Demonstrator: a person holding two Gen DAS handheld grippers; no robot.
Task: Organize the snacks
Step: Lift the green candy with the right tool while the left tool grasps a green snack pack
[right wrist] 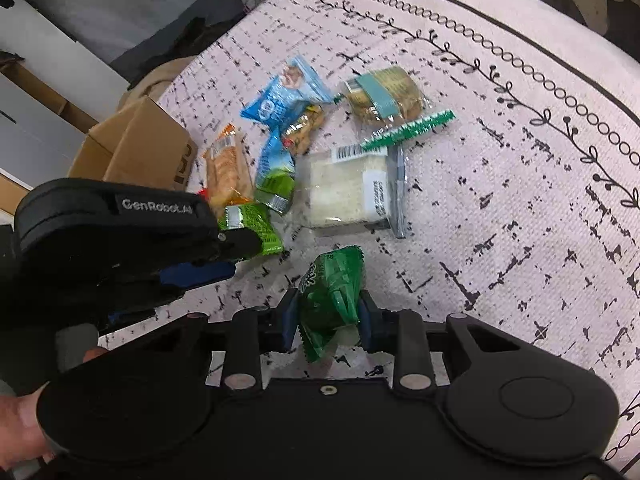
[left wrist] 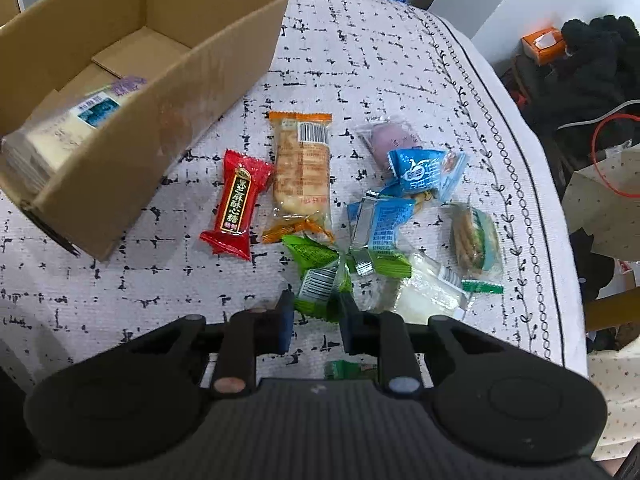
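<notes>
My left gripper (left wrist: 317, 312) is shut on the near end of a light green packet (left wrist: 316, 276) that lies on the patterned tablecloth (left wrist: 360, 60). In the right wrist view that left gripper (right wrist: 240, 258) reaches in from the left over the same light green packet (right wrist: 256, 224). My right gripper (right wrist: 328, 316) is shut on a dark green packet (right wrist: 330, 292), which also peeks out under the left gripper as a dark green packet (left wrist: 348, 370). An open cardboard box (left wrist: 160, 120) at the far left holds white packets (left wrist: 60, 136).
Loose snacks lie ahead: a red candy (left wrist: 236, 204), an orange cracker pack (left wrist: 302, 172), blue packets (left wrist: 424, 172), a purple sweet (left wrist: 392, 140), round biscuits (left wrist: 474, 240) and a white cake (left wrist: 424, 292). The table edge curves along the right. A hand (right wrist: 20, 420) grips the left tool.
</notes>
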